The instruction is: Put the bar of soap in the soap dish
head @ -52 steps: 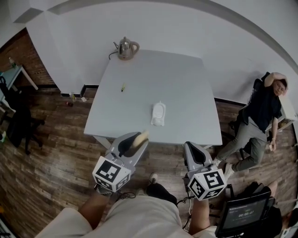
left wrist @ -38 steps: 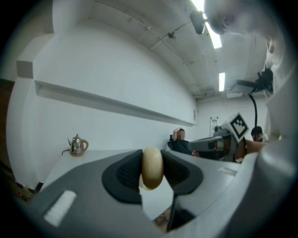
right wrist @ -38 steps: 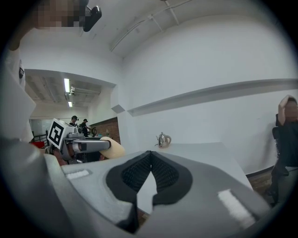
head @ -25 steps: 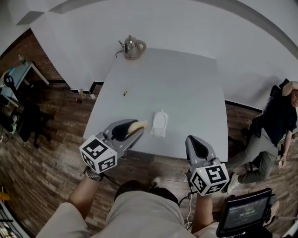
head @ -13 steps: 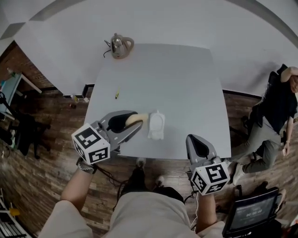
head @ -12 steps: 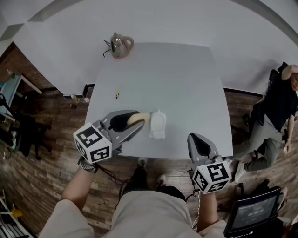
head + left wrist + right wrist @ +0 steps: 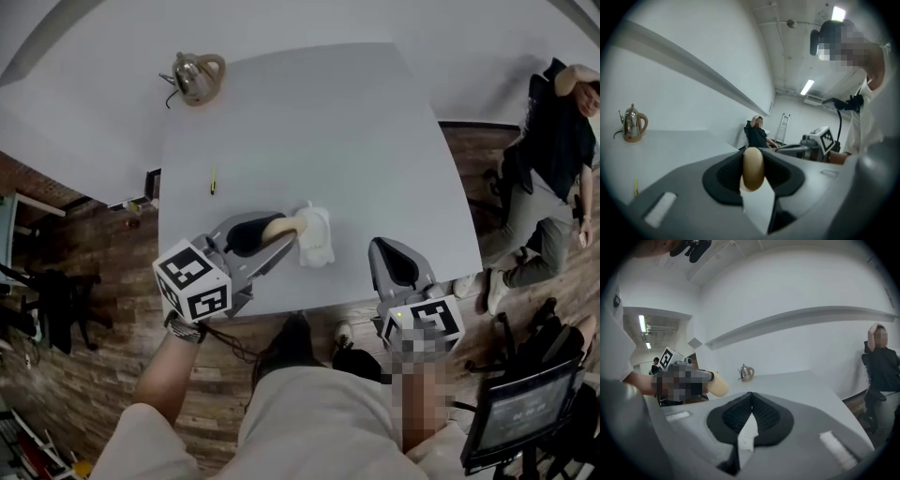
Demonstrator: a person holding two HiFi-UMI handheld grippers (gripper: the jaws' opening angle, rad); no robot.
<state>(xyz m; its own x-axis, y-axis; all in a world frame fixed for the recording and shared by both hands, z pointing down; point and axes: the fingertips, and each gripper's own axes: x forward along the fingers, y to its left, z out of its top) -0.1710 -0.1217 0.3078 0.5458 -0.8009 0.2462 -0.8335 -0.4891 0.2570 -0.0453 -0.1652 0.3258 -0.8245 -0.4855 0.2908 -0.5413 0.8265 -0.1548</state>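
My left gripper [image 7: 286, 232] is shut on a tan oval bar of soap [image 7: 278, 226], whose far end reaches the left rim of the white soap dish [image 7: 317, 235] near the table's front edge. The left gripper view shows the soap [image 7: 753, 168] pinched upright between the jaws. In the right gripper view the soap [image 7: 718, 385] sticks out of the left gripper at the left. My right gripper [image 7: 395, 260] hangs at the table's front edge, right of the dish; its jaws [image 7: 751, 401] meet at the tips with nothing between them.
A grey table [image 7: 319, 122] carries a metal kettle [image 7: 195, 77] at its far left corner and a small pen [image 7: 213, 180] near the left edge. A person [image 7: 553, 141] sits on the wooden floor to the right. A screen [image 7: 523, 410] stands at lower right.
The left gripper has carried the soap forward and to the right, down to the dish's left rim. The right gripper has sunk a little near the table's front edge.
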